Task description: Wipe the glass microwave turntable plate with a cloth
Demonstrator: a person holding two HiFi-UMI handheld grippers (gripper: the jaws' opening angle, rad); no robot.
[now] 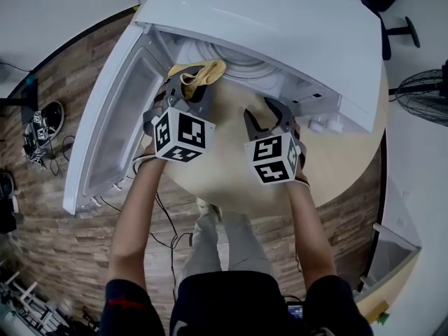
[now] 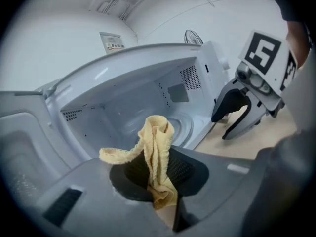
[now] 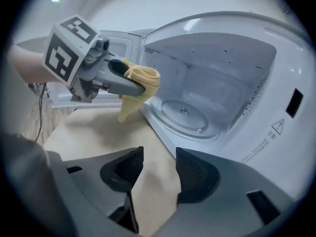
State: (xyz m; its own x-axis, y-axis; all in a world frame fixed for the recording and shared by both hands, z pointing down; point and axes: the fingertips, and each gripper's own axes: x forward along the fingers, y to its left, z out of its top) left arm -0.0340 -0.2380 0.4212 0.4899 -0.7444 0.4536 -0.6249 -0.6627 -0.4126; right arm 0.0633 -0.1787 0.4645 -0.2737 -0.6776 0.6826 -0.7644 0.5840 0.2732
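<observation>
At a round beige worktop, a person reaches both bare arms forward, left forearm and right forearm nearly parallel, each claw tipped forward and down toward the mouth of a white microwave.

The left claw is clamped on a yellow cloth. The cloth is soft, nubbly towelling, bunched into upright folds between the ribbed black pads, with one tail drooping to the left. It sits at the left front of the oven's opening, just off the plate. The right claw stands open and holds nothing, with only bare worktop showing in the gap between its pads. It hangs low in front of the oven. Each claw carries a marker cube of black-and-white squares.

The plate, a clear glass disc with a small hub at its centre, lies flat on the floor of the oven's smooth white cavity. The oven's front lip lies between it and the right claw.

The door is swung wide to the person's left, beside the left claw. Beyond the worktop lie a wood-plank floor, trailing cables and a fan.
</observation>
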